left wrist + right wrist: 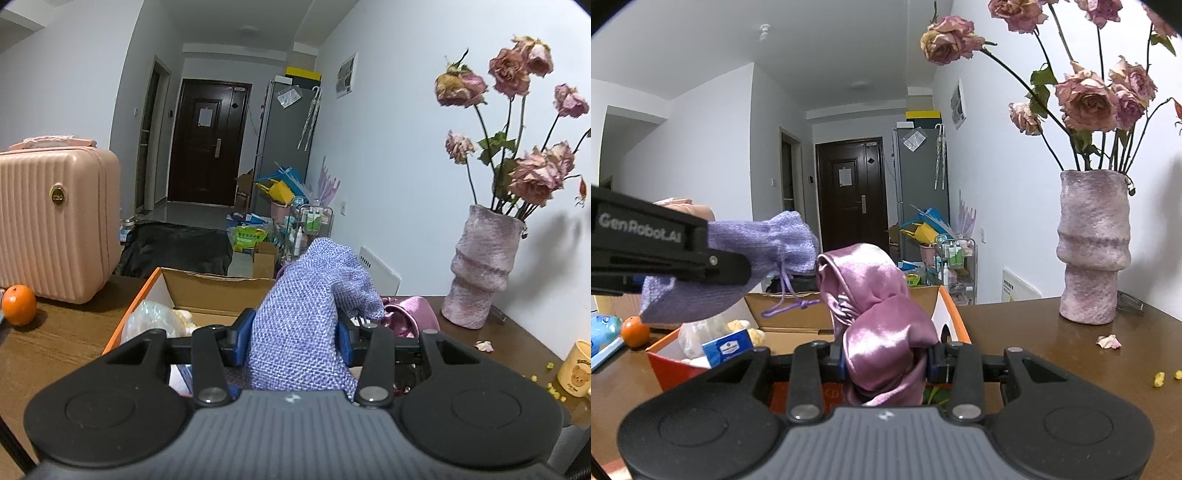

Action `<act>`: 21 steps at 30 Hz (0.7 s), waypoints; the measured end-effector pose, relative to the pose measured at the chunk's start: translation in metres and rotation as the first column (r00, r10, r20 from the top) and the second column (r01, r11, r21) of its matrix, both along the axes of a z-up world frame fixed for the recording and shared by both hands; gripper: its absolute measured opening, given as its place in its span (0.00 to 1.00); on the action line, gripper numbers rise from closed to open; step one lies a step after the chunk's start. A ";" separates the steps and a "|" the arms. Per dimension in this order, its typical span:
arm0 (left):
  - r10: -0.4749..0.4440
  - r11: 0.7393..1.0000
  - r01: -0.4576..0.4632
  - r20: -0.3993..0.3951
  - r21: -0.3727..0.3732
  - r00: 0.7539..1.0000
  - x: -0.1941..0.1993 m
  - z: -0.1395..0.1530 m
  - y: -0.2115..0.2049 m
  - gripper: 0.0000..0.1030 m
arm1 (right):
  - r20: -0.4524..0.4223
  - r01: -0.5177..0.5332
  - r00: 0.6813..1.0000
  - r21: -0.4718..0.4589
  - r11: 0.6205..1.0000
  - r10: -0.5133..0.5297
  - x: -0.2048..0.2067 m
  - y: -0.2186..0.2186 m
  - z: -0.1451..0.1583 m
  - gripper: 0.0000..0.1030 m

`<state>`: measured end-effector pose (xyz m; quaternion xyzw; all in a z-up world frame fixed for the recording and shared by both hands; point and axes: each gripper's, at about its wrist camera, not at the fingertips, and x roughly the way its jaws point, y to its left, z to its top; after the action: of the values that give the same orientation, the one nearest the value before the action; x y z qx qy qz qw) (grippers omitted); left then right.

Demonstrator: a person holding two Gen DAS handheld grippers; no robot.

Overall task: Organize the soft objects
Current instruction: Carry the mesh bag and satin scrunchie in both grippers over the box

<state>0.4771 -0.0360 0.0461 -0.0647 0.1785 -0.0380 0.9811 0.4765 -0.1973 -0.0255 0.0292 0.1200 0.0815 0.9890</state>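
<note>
Brown wooden table (1034,332) bears a vase (1093,243), an orange (18,304) and an open cardboard box (798,314); above it, the left gripper (293,341) clamps a woven pouch (303,314), the right gripper (884,360) a satin pouch (882,317).

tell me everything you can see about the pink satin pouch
The pink satin pouch is shiny, smooth fabric, crumpled and folded over on itself, with a gathered drawstring neck on its left side. It stands upright, pinched between the blue pads of the right hand-held gripper, above the table and in front of the open cardboard box. A lilac woven pouch hangs left of it, not touching.
</note>
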 end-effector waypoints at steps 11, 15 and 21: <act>0.038 0.999 -0.038 -0.035 -0.009 0.999 0.040 0.002 0.002 0.44 | 0.004 0.005 1.000 -0.002 1.000 -0.005 0.036 0.004 -0.001 0.35; 0.061 0.998 -0.062 -0.074 -0.011 0.995 0.055 -0.002 0.004 0.44 | 0.006 0.008 1.000 -0.007 1.000 -0.008 0.047 0.007 -0.001 0.35; 0.083 0.997 -0.082 -0.109 0.009 0.991 0.069 -0.009 0.006 0.44 | -0.003 0.008 1.000 -0.010 1.000 -0.008 0.062 0.011 -0.003 0.35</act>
<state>0.5462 -0.0300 0.0367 -0.0720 0.2291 0.0065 0.9707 0.5387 -0.1865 -0.0285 0.0246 0.1217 0.0770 0.9893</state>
